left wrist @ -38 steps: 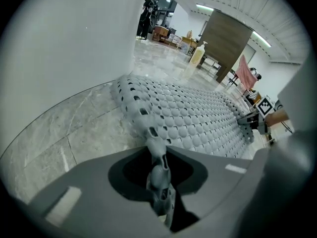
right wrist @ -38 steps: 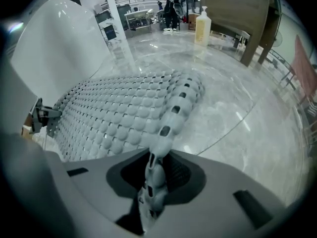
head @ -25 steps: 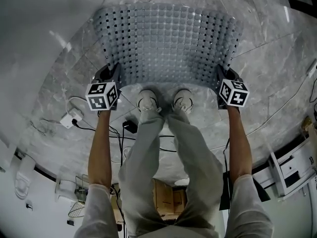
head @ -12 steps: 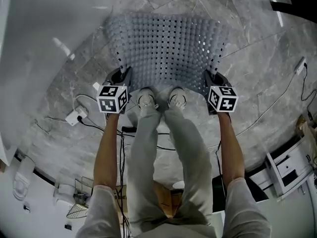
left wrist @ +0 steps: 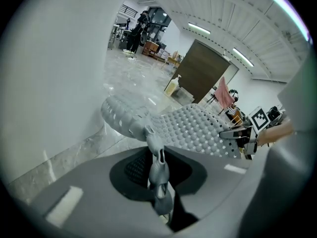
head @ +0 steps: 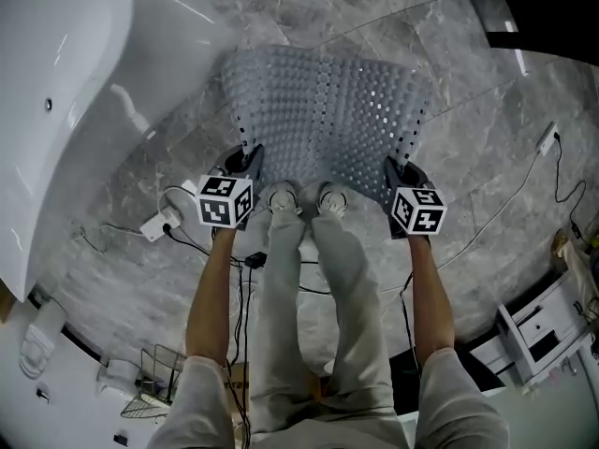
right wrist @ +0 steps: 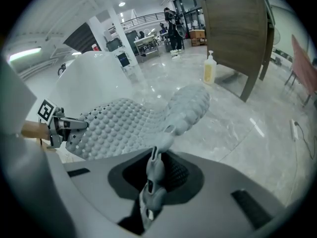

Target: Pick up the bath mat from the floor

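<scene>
Looking down in the head view, the grey perforated bath mat (head: 328, 110) is being held up by its two near corners over the marble floor (head: 487, 157), just ahead of the person's shoes (head: 281, 197) and beside a white bathtub (head: 56, 92). The left gripper (head: 251, 162) is being used on one corner and the right gripper (head: 393, 171) on the other.

In the left gripper view, the jaws are being pressed together on a pinched fold of the mat.

In the right gripper view, the jaws are likewise being clamped on the mat, whose far edge is sagging floorward. A soap bottle (right wrist: 210, 68) is being shown standing beyond it.
</scene>
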Demonstrator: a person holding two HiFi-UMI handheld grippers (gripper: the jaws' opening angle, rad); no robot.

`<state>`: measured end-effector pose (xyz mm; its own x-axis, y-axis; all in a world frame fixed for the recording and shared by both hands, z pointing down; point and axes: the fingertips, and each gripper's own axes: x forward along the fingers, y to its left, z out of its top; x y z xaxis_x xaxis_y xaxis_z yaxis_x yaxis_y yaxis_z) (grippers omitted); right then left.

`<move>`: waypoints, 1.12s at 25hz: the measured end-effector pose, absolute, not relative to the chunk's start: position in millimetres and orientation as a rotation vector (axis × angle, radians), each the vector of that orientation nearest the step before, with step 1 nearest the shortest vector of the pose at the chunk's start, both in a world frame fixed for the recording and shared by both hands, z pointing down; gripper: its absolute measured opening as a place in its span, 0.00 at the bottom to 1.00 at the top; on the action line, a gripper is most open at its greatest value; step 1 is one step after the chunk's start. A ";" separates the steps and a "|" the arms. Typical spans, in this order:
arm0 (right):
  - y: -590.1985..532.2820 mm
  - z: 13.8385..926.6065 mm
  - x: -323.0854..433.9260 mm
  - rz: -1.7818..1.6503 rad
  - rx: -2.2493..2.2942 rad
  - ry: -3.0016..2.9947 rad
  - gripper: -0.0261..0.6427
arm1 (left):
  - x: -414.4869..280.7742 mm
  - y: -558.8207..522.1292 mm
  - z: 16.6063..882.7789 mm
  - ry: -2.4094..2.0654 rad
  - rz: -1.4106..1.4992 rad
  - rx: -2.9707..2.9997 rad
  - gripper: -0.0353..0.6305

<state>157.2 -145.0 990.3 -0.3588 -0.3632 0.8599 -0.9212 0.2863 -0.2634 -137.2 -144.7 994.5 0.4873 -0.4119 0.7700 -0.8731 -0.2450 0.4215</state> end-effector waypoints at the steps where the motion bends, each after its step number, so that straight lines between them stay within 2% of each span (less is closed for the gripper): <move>1: -145.2 979.5 156.8 1.031 1.158 -1.874 0.12 | -137.1 -145.4 983.8 -1.076 0.653 1.853 0.14; 28: -168.1 674.2 155.3 0.819 1.356 -2.099 0.12 | -143.2 -178.7 678.6 -1.199 0.537 2.093 0.14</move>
<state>155.3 -168.1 674.2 -0.3741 -0.6180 0.6915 -0.9229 0.3210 -0.2125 -143.2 -178.7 678.6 0.4960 -0.5980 0.6295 -0.8679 -0.3636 0.3385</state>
